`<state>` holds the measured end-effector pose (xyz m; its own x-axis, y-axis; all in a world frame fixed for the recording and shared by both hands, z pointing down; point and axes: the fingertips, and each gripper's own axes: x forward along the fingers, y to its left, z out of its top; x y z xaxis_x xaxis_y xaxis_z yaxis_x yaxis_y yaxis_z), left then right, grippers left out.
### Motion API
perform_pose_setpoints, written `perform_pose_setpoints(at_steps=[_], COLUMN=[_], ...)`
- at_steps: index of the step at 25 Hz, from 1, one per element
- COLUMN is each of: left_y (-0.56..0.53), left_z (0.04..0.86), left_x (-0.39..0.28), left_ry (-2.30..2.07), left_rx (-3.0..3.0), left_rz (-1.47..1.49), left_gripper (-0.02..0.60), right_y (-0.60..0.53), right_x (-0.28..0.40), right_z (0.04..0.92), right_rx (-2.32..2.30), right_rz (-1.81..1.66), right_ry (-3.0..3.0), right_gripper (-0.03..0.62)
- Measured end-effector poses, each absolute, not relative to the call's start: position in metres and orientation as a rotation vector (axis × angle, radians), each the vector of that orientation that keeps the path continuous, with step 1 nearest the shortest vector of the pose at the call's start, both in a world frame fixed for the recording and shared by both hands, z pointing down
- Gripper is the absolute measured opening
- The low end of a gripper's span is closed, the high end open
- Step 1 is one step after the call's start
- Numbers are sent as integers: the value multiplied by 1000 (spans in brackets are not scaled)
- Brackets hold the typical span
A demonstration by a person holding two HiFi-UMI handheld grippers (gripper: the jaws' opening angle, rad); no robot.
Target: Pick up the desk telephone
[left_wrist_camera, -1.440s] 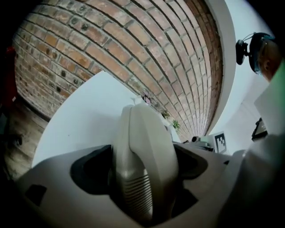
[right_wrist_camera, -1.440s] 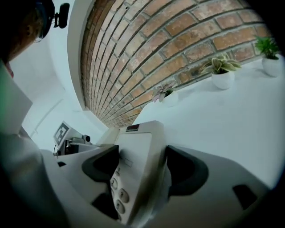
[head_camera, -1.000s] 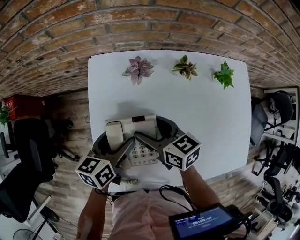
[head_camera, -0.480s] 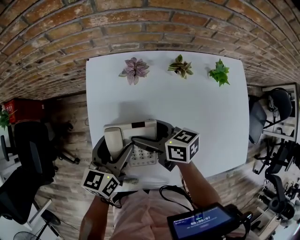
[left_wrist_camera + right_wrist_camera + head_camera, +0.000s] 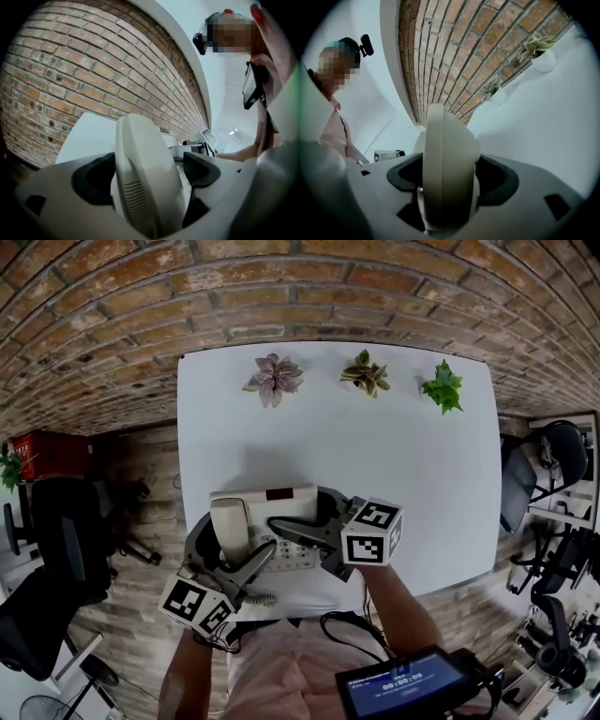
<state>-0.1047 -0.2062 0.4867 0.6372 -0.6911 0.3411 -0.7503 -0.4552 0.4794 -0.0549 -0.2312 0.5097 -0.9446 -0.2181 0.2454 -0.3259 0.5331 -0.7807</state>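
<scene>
- Position: the cream plastic desk telephone (image 5: 272, 498) lies at the near edge of the white tabletop (image 5: 394, 446), its long side across us.
- Our left gripper (image 5: 147, 173) straddles the handset end; its jaws have just been opening, and one pad stands clear.
- Our right gripper (image 5: 452, 178) has just been closing and seems to pinch the other end.
- We judge the left must close before lifting.

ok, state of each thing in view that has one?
desk telephone, between both claws
handset, on its cradle
left claw, open round the handset, jaws just opened wider
right claw, shut on the desk telephone, jaws just closed further
screen, lit
pink plant, upright
striped plant, upright
green plant, upright
</scene>
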Motion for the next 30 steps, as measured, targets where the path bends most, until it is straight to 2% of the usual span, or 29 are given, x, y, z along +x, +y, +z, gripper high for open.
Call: perform_pose_setpoints(at_steps=[4,12,19,23,27,30], left_y=[-200,-193,-191,-190,-192,-190], left_z=[494,499,500,500,501,496], left_x=[-111,-100,-100,-101,-98,-96], left_ry=[-981,-774,-818,-817,-808,-801], left_rx=[2189,2089,2076,2080,2071,2086], left_rz=[72,-130,-171,-171,-149,-118], left_gripper=[463,458,454,454,454,453], right_y=[-227,-223,-211,-205,-203,-202], right_x=[-55,-58,-53,-52,-61,-61], right_z=[505,500,513,516,513,506], right_rx=[424,350,366,351,304,293], right_rz=[1336,1294,1311,1380,1380,1363], right_ry=[-2698,-2748,-2594,-2562,-2568,-2578], right_gripper=[334,330,369,351,282,279])
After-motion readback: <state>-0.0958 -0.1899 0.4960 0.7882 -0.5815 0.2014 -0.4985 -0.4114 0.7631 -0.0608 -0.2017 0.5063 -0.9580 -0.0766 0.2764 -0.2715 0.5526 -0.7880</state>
